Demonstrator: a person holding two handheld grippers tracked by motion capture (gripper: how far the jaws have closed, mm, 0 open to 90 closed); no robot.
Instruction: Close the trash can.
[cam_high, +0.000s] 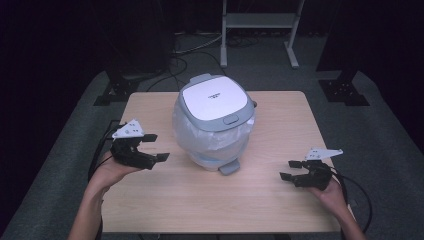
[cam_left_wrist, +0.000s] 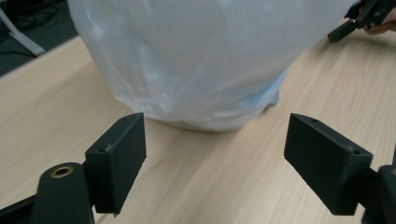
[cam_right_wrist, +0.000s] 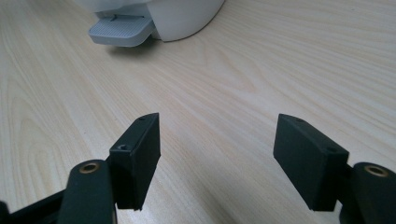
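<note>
Left tool open beside bagged pedal bin, lid lettering unreadable

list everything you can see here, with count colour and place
bin: 1, white lid with grey rim, middle of the table toward the far edge
bag: 1, clear whitish plastic, wrapped around the bin's body under the lid
pedal: 1, grey, at the bin's foot on the near side
table: 1, light wood, on grey floor
frame: 1, white metal, on the floor behind the table
left gripper: 1, black, left of the bin, jaws open, nothing between them
right gripper: 1, black, right of the bin, jaws open, nothing between them
</note>
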